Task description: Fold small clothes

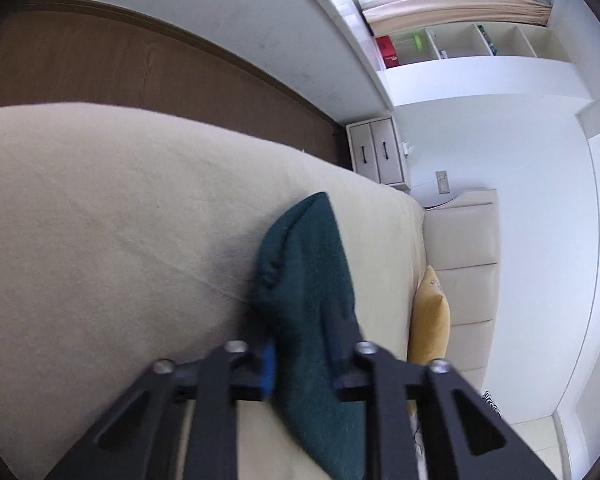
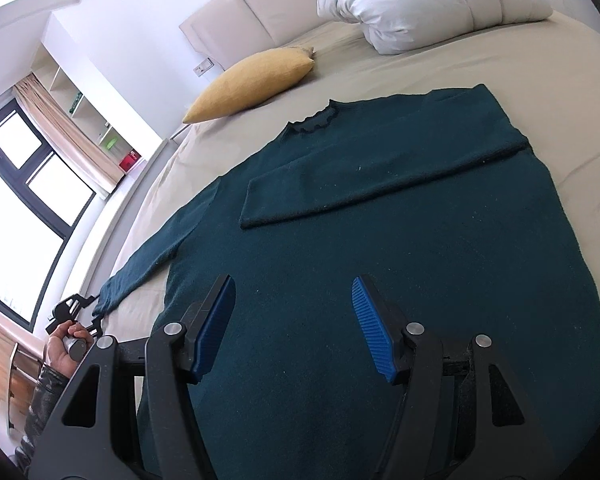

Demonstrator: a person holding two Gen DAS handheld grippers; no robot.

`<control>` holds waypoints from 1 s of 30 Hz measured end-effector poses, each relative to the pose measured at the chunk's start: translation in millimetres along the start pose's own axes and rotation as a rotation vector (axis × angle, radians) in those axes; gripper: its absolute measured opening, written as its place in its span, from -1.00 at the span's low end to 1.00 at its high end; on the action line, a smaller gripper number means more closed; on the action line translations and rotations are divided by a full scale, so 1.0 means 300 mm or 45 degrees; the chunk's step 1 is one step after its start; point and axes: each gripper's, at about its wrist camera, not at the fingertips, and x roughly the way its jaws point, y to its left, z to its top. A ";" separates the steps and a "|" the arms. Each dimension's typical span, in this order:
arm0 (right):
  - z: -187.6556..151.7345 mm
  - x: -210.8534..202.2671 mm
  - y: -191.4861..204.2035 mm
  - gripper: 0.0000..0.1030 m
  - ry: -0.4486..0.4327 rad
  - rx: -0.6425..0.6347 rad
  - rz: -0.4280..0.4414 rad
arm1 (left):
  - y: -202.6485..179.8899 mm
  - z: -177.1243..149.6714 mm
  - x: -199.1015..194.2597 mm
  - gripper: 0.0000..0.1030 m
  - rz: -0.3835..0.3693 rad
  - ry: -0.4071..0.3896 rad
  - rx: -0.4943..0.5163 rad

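Observation:
A dark green sweater (image 2: 400, 240) lies flat on the beige bed (image 2: 560, 92), collar toward the pillows. Its right sleeve (image 2: 364, 184) is folded across the chest. Its left sleeve (image 2: 152, 248) stretches out to the bed's left edge. My left gripper (image 1: 304, 364) is shut on that sleeve's cuff (image 1: 304, 280), which sticks up between the fingers; the gripper also shows at the left edge of the right wrist view (image 2: 76, 312). My right gripper (image 2: 294, 328) is open and empty, hovering just above the sweater's lower body.
A yellow cushion (image 2: 252, 80) and a white duvet (image 2: 432, 0) lie at the head of the bed by the padded headboard (image 2: 252, 12). A window (image 2: 24, 200) and shelves are to the left. A white cabinet (image 1: 380, 152) stands beyond the bed.

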 end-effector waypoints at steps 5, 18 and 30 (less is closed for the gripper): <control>-0.010 -0.015 -0.085 0.15 -0.009 0.052 0.000 | -0.150 -0.066 -0.025 -0.84 0.017 -0.011 0.229; -0.060 -0.081 -0.273 0.15 -0.068 0.223 -0.005 | -0.733 -1.185 0.020 -0.84 -0.069 0.316 1.539; -0.024 -0.011 -0.345 0.15 0.012 0.282 0.004 | -0.471 -1.474 0.109 0.48 0.017 0.663 1.725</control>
